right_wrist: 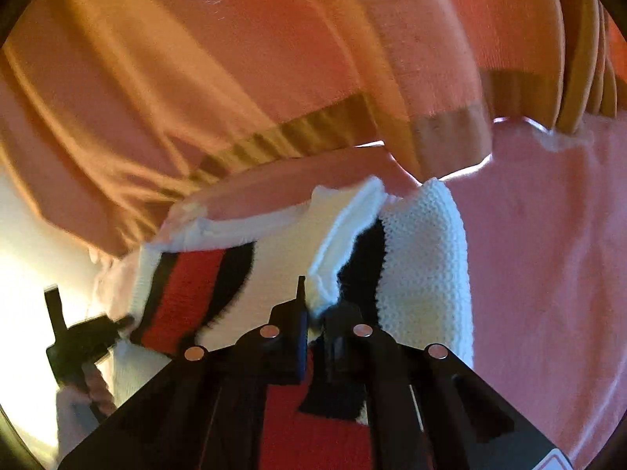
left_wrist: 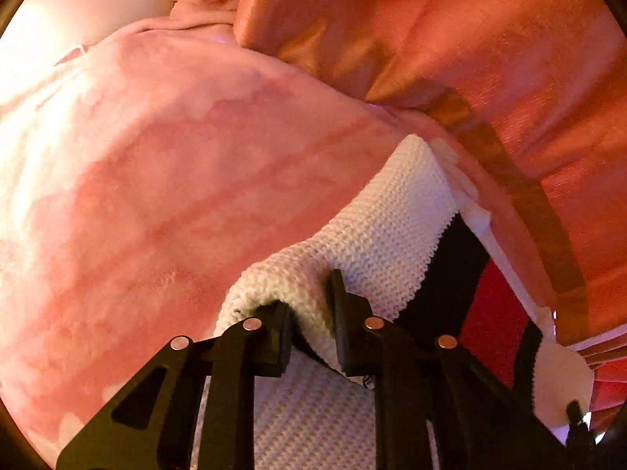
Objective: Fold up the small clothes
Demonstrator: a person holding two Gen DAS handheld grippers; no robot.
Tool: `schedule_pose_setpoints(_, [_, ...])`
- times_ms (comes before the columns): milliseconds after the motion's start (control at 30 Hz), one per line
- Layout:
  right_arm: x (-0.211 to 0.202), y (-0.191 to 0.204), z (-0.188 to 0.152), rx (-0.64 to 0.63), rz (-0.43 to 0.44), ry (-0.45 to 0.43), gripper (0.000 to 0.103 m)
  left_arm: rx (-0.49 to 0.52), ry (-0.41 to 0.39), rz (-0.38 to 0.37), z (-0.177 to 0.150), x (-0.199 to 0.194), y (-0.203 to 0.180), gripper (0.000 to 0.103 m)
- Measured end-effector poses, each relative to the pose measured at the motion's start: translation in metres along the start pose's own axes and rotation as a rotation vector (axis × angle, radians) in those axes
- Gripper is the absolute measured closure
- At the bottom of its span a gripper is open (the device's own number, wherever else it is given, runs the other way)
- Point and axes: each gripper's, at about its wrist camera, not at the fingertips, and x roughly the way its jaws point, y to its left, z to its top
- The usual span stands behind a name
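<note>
While both claws, left claw (left_wrist: 311, 319) and right claw (right_wrist: 313, 325), clamped on white knit garment (left_wrist: 384, 227): pink fleece blanket (left_wrist: 156, 176) beneath, orange curtain (right_wrist: 196, 58) behind.

Left gripper (left_wrist: 311, 325) angled downward, jaws clamped, right gripper (right_wrist: 315, 325) likewise, jaws pinched

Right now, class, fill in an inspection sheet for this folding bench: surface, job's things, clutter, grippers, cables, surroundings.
Surface: pink fleece blanket covers it.
Job's things: white knitted garment with black and red patches, partly lifted.
Clutter: nothing seen.
Grippers: left gripper fingers pinch a fold of the white knit; right gripper fingers shut on the garment's white edge.
Cables: nothing seen.
Surroundings: orange curtain with a darker band hangs behind.
</note>
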Motion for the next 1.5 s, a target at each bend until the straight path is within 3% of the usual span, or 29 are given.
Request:
schedule_pose_setpoints(67, [0.034, -0.018, -0.017, 0.020, -0.049, 0.118, 0.097, 0.028, -0.007, 0.011, -0.001, 0.005, -0.002, 0.085])
schedule_pose_setpoints(167, [0.024, -0.023, -0.018, 0.050, -0.043, 0.084, 0.097, 0.107, -0.031, 0.043, -0.007, 0.003, -0.011, 0.085])
schedule_pose_setpoints(233, [0.010, -0.019, -0.014, 0.053, -0.060, 0.080, 0.088, 0.113, -0.015, 0.022, -0.009, 0.000, -0.010, 0.084])
schedule_pose_setpoints(300, [-0.015, -0.018, -0.019, 0.025, -0.103, 0.054, 0.085, 0.101, 0.010, -0.024, -0.007, -0.009, -0.005, 0.083])
schedule_pose_setpoints(400, [-0.047, -0.022, -0.037, 0.016, -0.164, 0.039, 0.069, 0.146, 0.026, -0.058, -0.012, -0.024, -0.004, 0.082])
schedule_pose_setpoints(433, [-0.056, -0.022, -0.045, 0.014, -0.166, 0.037, 0.064, 0.164, 0.030, -0.059, -0.016, -0.029, -0.004, 0.074])
schedule_pose_setpoints(467, [-0.067, -0.021, -0.056, 0.007, -0.172, 0.034, 0.062, 0.189, 0.026, -0.043, -0.024, -0.036, -0.002, 0.059])
schedule_pose_setpoints(533, [-0.083, -0.020, -0.080, -0.005, -0.174, 0.033, 0.057, 0.242, -0.004, -0.034, -0.037, -0.055, 0.004, 0.050])
schedule_pose_setpoints(600, [-0.098, -0.015, -0.106, -0.015, -0.165, 0.037, 0.051, 0.297, -0.022, -0.028, -0.047, -0.069, 0.010, 0.048])
schedule_pose_setpoints(667, [-0.116, -0.013, -0.141, -0.032, -0.184, 0.036, 0.049, 0.344, -0.052, -0.011, -0.062, -0.085, 0.022, 0.038])
schedule_pose_setpoints(767, [-0.127, -0.009, -0.183, -0.049, -0.224, 0.055, 0.047, 0.389, -0.056, -0.008, -0.093, -0.104, 0.048, 0.035])
schedule_pose_setpoints(933, [-0.142, -0.009, -0.233, -0.023, -0.191, 0.104, 0.045, 0.445, -0.024, 0.044, -0.140, -0.117, 0.078, 0.034])
schedule_pose_setpoints(1200, [-0.154, -0.004, -0.283, -0.013, -0.140, 0.177, 0.041, 0.327, 0.065, 0.051, -0.183, -0.123, 0.129, 0.031])
schedule_pose_setpoints(1367, [-0.157, 0.003, -0.299, -0.027, -0.124, 0.153, 0.037, 0.316, 0.051, 0.035, -0.191, -0.124, 0.132, 0.022])
schedule_pose_setpoints(1433, [-0.156, 0.004, -0.297, -0.025, -0.115, 0.144, 0.037, 0.331, 0.053, 0.028, -0.191, -0.122, 0.129, 0.024])
schedule_pose_setpoints(1500, [-0.153, 0.004, -0.294, -0.025, -0.111, 0.132, 0.052, 0.350, 0.047, 0.031, -0.191, -0.122, 0.126, 0.039])
